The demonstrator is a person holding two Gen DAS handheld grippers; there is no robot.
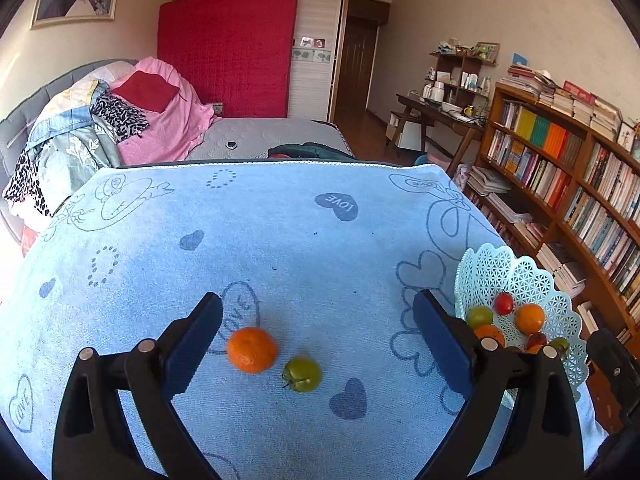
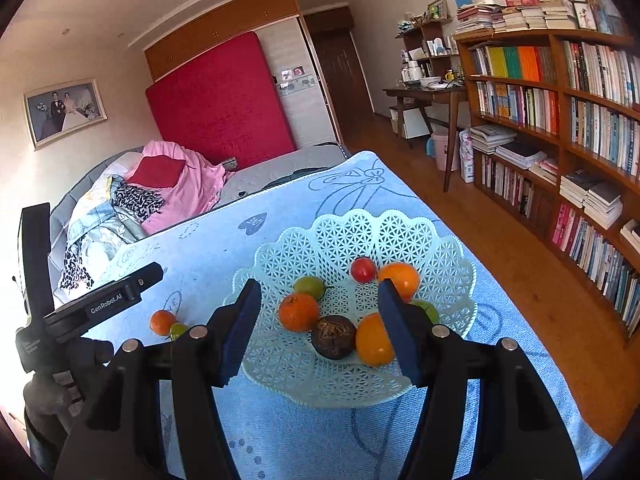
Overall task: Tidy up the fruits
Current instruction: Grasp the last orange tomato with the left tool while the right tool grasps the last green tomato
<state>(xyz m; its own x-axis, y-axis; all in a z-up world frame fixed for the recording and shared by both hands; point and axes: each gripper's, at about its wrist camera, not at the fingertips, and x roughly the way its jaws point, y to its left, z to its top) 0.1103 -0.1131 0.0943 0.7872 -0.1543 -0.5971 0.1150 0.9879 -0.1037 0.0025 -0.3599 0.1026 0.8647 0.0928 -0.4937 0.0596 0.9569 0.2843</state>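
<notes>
An orange tangerine (image 1: pixel 251 350) and a green tomato (image 1: pixel 302 373) lie side by side on the blue towel (image 1: pixel 280 248). My left gripper (image 1: pixel 318 304) is open and empty, its jaws wide above and around the two fruits. A pale lattice fruit basket (image 2: pixel 400 236) holds several tangerines, a red tomato (image 2: pixel 363 269), green tomatoes and a dark brown fruit (image 2: pixel 333 337). My right gripper (image 2: pixel 318 294) is open and empty, hovering over the basket. The basket (image 1: pixel 492 272) is at the right in the left wrist view. The loose tangerine (image 2: pixel 162 321) also shows in the right wrist view.
The towel covers a table whose right edge drops to a wooden floor (image 2: pixel 480 216). A bookshelf (image 2: pixel 580 120) lines the right wall. A bed with piled clothes (image 1: pixel 120 120) lies behind the table. The left gripper's body (image 2: pixel 92 308) stands left of the basket.
</notes>
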